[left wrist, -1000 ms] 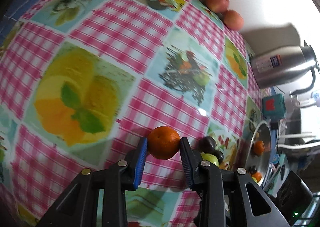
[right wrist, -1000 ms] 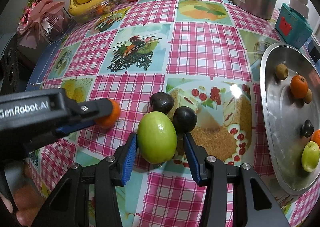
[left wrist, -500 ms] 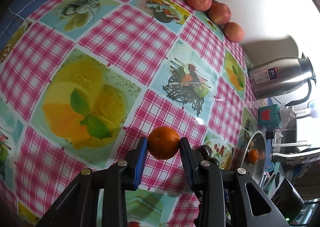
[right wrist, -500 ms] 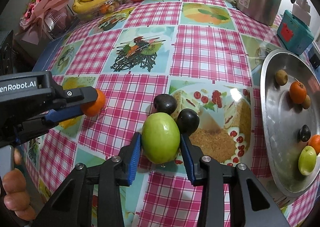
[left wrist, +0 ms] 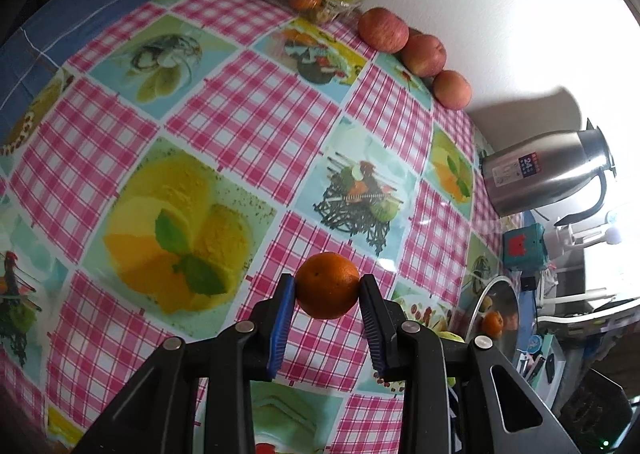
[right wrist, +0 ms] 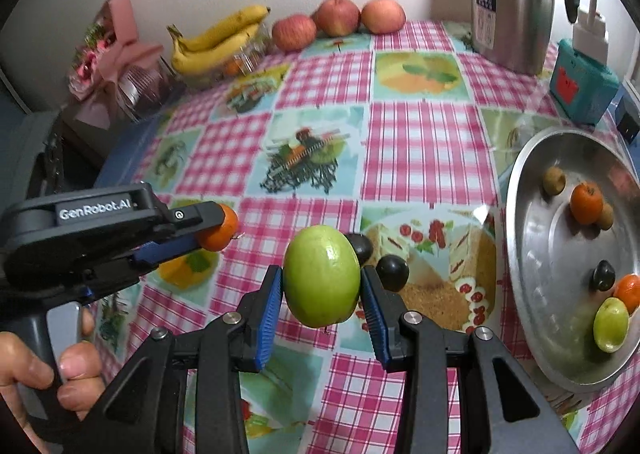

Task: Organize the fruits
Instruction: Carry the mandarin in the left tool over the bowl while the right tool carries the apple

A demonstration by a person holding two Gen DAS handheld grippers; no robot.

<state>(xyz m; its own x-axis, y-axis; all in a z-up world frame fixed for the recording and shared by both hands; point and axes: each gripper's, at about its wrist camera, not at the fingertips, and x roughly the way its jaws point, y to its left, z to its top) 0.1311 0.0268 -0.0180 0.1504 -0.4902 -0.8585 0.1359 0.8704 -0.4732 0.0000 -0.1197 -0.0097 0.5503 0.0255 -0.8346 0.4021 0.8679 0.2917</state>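
Both tools loaded, fruit clear of the desk, tray waiting on the right.

Left tool (left wrist: 328,290) pinches a small orange (left wrist: 328,285) across its middle, pads on opposite sides; right tool (right wrist: 322,286) pinches a green fruit (right wrist: 322,276) the same way, w/ no gap showing at either pad. Both hang above the checked desk (right wrist: 424,142). Orange looks light, firm w/ a slightly giving, grippy peel, so prob. safe at the widest part. Green one seems heavier, smooth & glossy, so likelier to slip or roll; grip at the belly, not the tapered ends, & not so hard it bruises. Two dark plums (right wrist: 394,272) sit on the desk just behind it. Metal tray (right wrist: 532,254) already has several fruits; round ones may roll on it.
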